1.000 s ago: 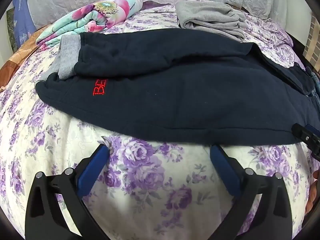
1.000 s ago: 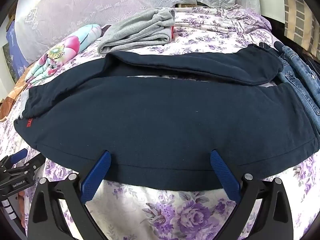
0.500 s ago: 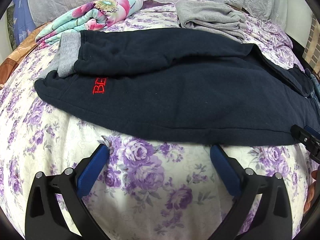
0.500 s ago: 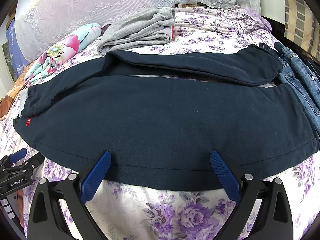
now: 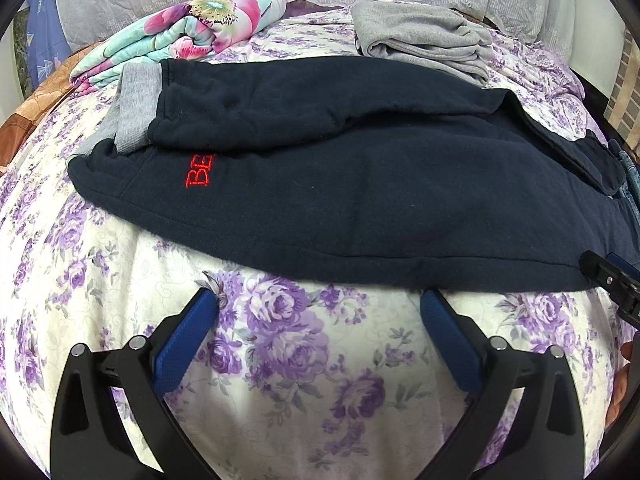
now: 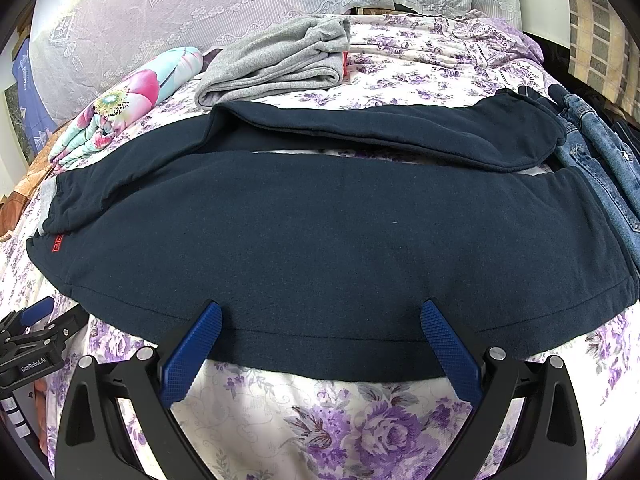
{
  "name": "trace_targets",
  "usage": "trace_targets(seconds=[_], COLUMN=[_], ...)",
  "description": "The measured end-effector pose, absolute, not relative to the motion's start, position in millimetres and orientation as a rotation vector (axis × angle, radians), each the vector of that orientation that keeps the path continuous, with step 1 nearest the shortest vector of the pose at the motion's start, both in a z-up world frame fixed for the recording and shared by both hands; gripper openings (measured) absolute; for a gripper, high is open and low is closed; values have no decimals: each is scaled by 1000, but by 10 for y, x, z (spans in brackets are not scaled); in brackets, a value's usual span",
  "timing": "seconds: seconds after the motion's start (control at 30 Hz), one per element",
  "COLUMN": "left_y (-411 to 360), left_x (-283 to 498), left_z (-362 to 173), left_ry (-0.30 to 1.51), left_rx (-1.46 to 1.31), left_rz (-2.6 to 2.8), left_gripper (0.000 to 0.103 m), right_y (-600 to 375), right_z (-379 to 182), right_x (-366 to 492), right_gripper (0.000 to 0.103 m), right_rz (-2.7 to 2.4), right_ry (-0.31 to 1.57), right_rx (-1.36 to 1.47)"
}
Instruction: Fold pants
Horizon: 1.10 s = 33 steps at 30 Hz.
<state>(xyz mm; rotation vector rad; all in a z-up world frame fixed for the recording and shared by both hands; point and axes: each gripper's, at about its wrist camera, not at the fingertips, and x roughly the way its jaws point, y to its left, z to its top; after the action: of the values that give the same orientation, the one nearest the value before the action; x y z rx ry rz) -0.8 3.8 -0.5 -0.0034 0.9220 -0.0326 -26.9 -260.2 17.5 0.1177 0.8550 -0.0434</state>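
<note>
Left wrist view first: the left gripper [image 5: 318, 300] hangs low over the floral bedspread [image 5: 280, 360], its blue ribbed pads spread wide with nothing between them. Just ahead lies the near hem of the navy pants [image 5: 360, 200], stretched sideways across the bed, thick fleecy cotton with a stitched seam running along the edge. The right-hand pad tip sits right at that hem, the left one on bare bedspread, so this looks like a line-up for grabbing the near edge. Red embroidered letters [image 5: 199, 171] mark the front, and a grey ribbed cuff [image 5: 134, 112] shows at the far left where one leg lies doubled over the other. Behind them, a rolled flowery quilt [image 5: 192, 36] and a folded grey garment [image 5: 424, 44], soft and lumpy, parked out of the way.

Over to the right wrist view: the right gripper [image 6: 318, 308] is also splayed wide and empty, but here both pad tips overlap the dark hem. The pants fill the middle, smooth and flat, a second leg lying beyond with a sliver of bedspread between. Blue jeans [image 6: 600, 152], coarse denim, wait at the right edge. My read: both tools are set along the long edge to lift it and fold it away.
</note>
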Motion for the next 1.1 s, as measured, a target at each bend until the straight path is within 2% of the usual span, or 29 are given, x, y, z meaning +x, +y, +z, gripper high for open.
trace_targets(seconds=[1.1], left_y=[54], left_x=[-19], left_z=[14], left_ry=[921], left_rx=[-11], left_rz=[-39], left_gripper=[99], right_y=[-2608], right_z=[177], right_x=[-273], right_gripper=[100], right_rz=[-42], right_ry=[855], right_rx=[119])
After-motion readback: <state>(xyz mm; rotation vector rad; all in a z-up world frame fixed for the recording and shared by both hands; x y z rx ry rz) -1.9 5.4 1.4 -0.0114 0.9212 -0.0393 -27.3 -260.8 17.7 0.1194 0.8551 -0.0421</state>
